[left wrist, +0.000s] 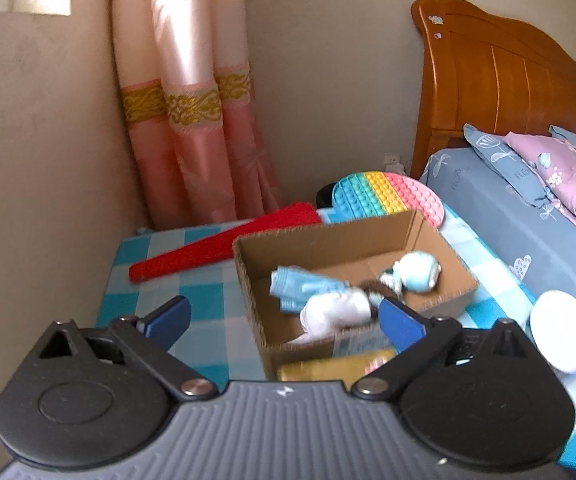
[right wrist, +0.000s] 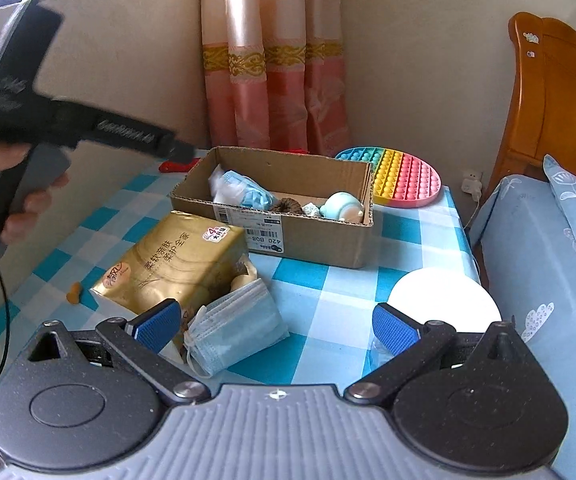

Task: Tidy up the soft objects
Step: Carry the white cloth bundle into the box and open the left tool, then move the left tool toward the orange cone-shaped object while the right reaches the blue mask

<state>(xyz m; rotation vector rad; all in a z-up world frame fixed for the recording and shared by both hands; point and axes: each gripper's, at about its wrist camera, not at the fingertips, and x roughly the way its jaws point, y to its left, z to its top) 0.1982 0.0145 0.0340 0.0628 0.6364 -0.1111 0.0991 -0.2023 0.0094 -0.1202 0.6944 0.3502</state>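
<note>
A cardboard box (left wrist: 428, 236) (right wrist: 320, 240) stands on the checked table and holds blue masks (left wrist: 304, 286) (right wrist: 244, 192), a white soft item (left wrist: 336, 310), a dark hair tie (right wrist: 288, 205) and a pale blue plush toy (left wrist: 418, 270) (right wrist: 342, 207). My left gripper (left wrist: 284, 322) is open and empty above the box's near end; it also shows in the right wrist view (right wrist: 180, 152). My right gripper (right wrist: 276, 326) is open and empty, just over a loose blue mask (right wrist: 240, 330) lying against a gold tissue pack (right wrist: 176, 260) (left wrist: 336, 366).
A rainbow pop-it mat (left wrist: 388, 196) (right wrist: 404, 178) lies behind the box. A red folded item (left wrist: 224, 246) lies at the back left. A white disc (right wrist: 444, 300) (left wrist: 564, 328) sits at the table's right edge beside the bed (right wrist: 548, 280). A small orange piece (right wrist: 74, 294) lies on the left.
</note>
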